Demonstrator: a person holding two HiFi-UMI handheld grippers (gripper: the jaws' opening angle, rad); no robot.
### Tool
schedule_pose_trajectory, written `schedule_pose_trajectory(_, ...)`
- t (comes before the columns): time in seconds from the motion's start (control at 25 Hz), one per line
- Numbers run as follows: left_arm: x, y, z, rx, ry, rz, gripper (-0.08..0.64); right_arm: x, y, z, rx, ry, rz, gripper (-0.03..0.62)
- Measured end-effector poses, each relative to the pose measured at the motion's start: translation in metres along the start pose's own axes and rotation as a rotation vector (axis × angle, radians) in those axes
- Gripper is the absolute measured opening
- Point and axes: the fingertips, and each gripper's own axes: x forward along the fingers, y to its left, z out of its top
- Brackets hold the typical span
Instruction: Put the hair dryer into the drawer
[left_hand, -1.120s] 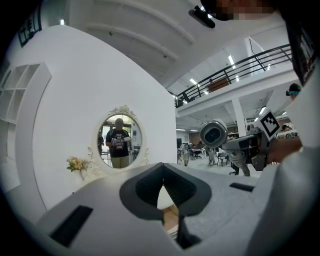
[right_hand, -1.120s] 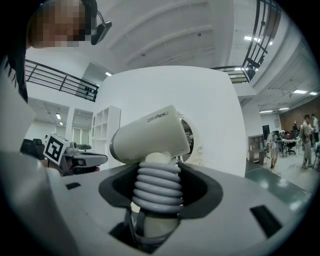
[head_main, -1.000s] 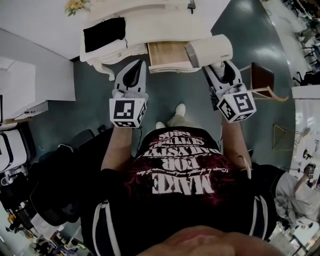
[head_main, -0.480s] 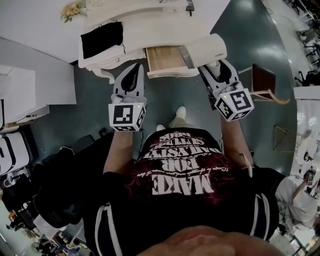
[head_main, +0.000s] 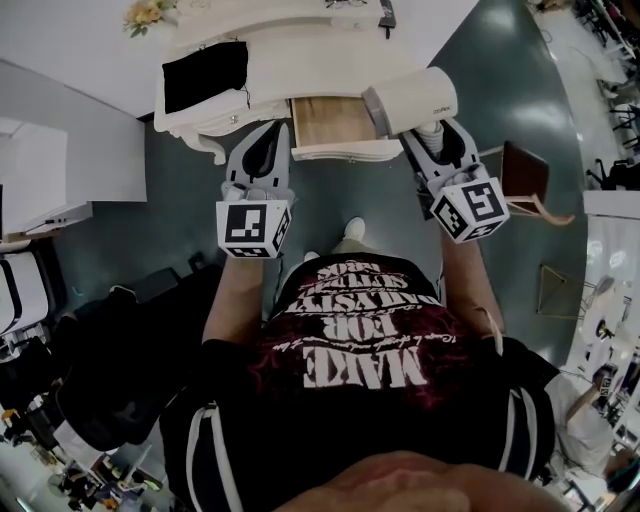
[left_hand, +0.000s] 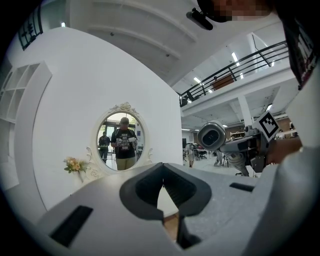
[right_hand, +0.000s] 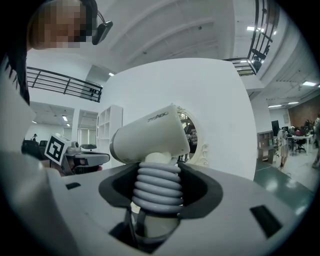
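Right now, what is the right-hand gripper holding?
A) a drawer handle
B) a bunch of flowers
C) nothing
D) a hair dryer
D: the right gripper is shut on the hair dryer, clamping its coil-wrapped handle.

Cream-white hair dryer (right_hand: 150, 135), grey coiled cord (right_hand: 159, 187) — pale wood drawer (head_main: 330, 120).

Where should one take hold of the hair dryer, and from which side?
Grip the hair dryer by its handle, as the right gripper does: coming from the handle's free end, jaws closed across the coiled cord wrapped round it. The barrel lies crosswise above the jaws and looks too wide to clamp.
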Motion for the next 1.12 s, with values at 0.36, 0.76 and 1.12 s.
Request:
schedule_pose_trajectory(0.36,0.023,-0.003,-0.003,0.012,0.014,0.009,0.004,0.015,-0.019,-0.001,0.007,-0.002,0.033,0.235)
schedule_pose_trajectory(0.76,0.055,-0.012,0.006,0.034,0.023,0.033,0.004,0.027,-0.056,0.005,0.017,-0.012,0.060,0.235)
schedule_pose_trajectory(1.12,0.073,-0.015,0.017,0.064,0.018,0.113,0.003,0.031,-0.096,0.004,0.036,-0.036,0.098,0.235)
